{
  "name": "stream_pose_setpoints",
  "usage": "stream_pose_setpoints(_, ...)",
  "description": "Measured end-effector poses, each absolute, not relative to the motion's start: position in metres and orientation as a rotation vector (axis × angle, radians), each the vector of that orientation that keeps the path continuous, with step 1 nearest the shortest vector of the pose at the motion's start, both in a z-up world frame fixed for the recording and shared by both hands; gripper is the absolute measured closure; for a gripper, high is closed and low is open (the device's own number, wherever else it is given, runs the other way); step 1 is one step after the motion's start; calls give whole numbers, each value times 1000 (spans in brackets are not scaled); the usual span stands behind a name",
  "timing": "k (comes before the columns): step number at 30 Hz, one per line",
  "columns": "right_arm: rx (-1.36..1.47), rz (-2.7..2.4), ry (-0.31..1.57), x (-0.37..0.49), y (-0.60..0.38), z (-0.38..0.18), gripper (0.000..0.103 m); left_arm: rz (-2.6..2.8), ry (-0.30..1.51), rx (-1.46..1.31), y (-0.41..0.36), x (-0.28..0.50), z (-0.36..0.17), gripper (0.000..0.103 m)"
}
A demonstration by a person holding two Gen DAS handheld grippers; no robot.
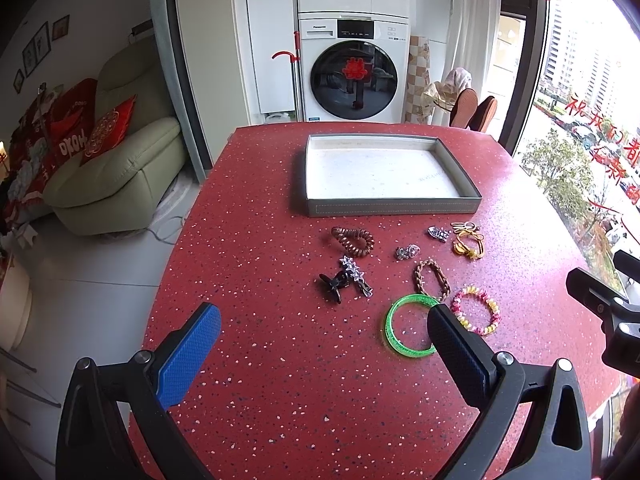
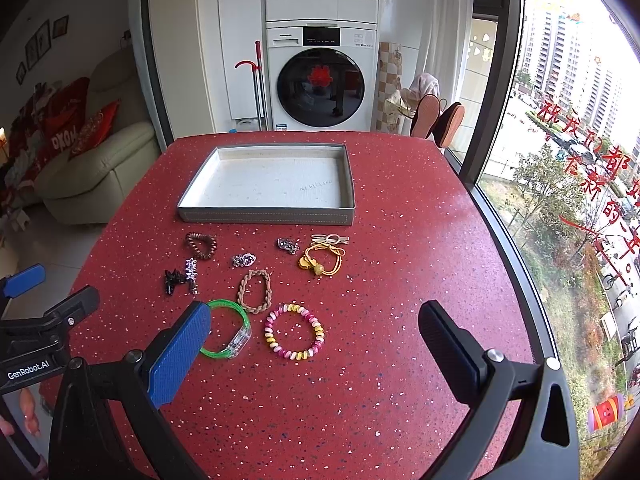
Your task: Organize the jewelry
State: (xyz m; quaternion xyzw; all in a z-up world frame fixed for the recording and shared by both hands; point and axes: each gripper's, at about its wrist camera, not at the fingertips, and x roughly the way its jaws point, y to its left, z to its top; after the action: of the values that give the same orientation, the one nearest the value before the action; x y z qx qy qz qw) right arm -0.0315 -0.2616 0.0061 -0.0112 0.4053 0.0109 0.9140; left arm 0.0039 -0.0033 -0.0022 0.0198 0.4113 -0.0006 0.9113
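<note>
A grey tray with a white floor stands empty at the far side of the red table. Loose jewelry lies in front of it: a green bangle, a pink-yellow bead bracelet, a braided brown bracelet, a brown spiral hair tie, a black claw clip, a star clip and a yellow hair tie. My left gripper and right gripper are open and empty above the near table.
Small silver pieces and gold clips lie near the tray. A washer stands behind the table, a sofa to the left, a window to the right. The right gripper's body shows at the left view's right edge.
</note>
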Motion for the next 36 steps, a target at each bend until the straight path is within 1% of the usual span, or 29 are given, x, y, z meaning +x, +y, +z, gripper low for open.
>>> stream_pose_setpoints(15, -27, 24, 853, -31, -261, 5, 0, 1, 846, 49, -4, 3, -3, 0)
stream_pose_setpoints(17, -22, 30, 879, -31, -262, 4, 0, 1, 861, 48, -4, 4, -4, 0)
stream_pose_setpoints(27, 82, -29, 1149, -5, -273, -14, 0, -28, 991, 19, 12, 35, -19, 0)
stream_pose_setpoints(32, 153, -59, 1201, 6, -279, -27, 0, -44, 1054, 12, 24, 59, -35, 0)
stream_pose_setpoints(36, 191, -83, 1253, 15, -284, -47, 0, -64, 1145, -33, 33, 80, -57, 0)
